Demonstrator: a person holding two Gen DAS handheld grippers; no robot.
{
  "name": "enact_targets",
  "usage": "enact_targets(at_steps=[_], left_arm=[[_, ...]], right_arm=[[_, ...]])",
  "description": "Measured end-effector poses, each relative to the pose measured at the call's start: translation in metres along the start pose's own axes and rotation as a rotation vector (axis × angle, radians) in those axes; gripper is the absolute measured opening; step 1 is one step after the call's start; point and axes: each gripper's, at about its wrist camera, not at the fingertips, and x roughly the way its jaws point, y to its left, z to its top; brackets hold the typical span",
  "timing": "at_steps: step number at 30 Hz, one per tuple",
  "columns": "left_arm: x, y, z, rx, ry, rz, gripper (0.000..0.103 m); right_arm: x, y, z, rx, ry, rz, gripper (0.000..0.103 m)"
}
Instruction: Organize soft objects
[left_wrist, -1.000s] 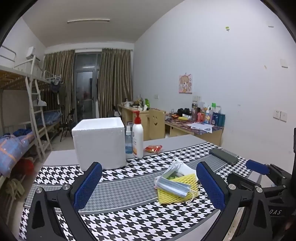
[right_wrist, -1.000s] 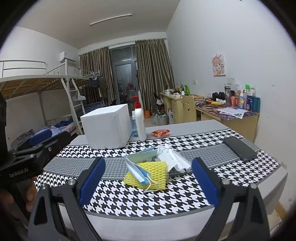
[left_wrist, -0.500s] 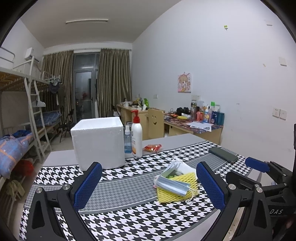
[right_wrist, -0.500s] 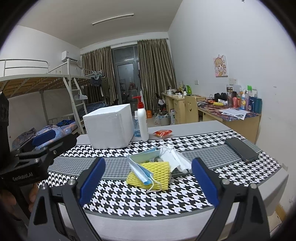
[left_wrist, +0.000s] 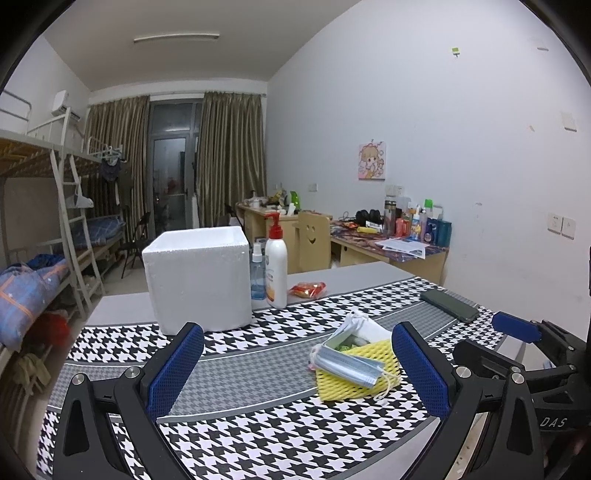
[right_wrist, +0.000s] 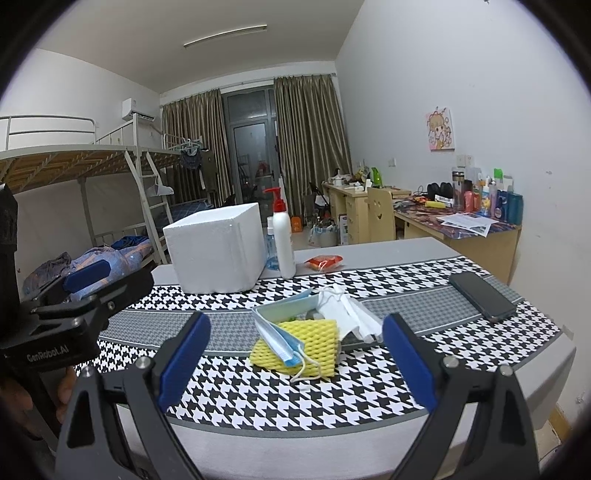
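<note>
A pile of soft things lies on the houndstooth cloth: a yellow foam net (right_wrist: 314, 341) (left_wrist: 364, 384), blue face masks (right_wrist: 279, 341) (left_wrist: 347, 363) lying on it, and white masks (right_wrist: 351, 314) (left_wrist: 365, 326) behind. A white foam box (left_wrist: 197, 280) (right_wrist: 218, 251) stands at the back left. My left gripper (left_wrist: 295, 369) is open and empty, left of the pile. My right gripper (right_wrist: 295, 354) is open and empty, in front of the pile, the pile showing between its fingers.
A pump bottle (left_wrist: 276, 269) (right_wrist: 283, 236) and a small spray bottle (left_wrist: 257, 273) stand right of the box. A red packet (left_wrist: 306, 289) (right_wrist: 325, 261) lies behind. A dark phone (left_wrist: 448, 304) (right_wrist: 482, 297) lies at the right. The table's front edge (right_wrist: 332, 424) is near.
Both views have shifted slightly: the pile sits a little farther right between the right gripper's fingers. Both grippers stay open and nothing on the table has moved.
</note>
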Motion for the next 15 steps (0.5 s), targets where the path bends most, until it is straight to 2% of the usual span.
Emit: enact_targets(at_steps=[15], left_arm=[[0.019, 0.003, -0.001, -0.013, 0.049, -0.007, 0.102]], right_arm=[[0.019, -0.002, 0.003, -0.005, 0.030, 0.001, 0.097]])
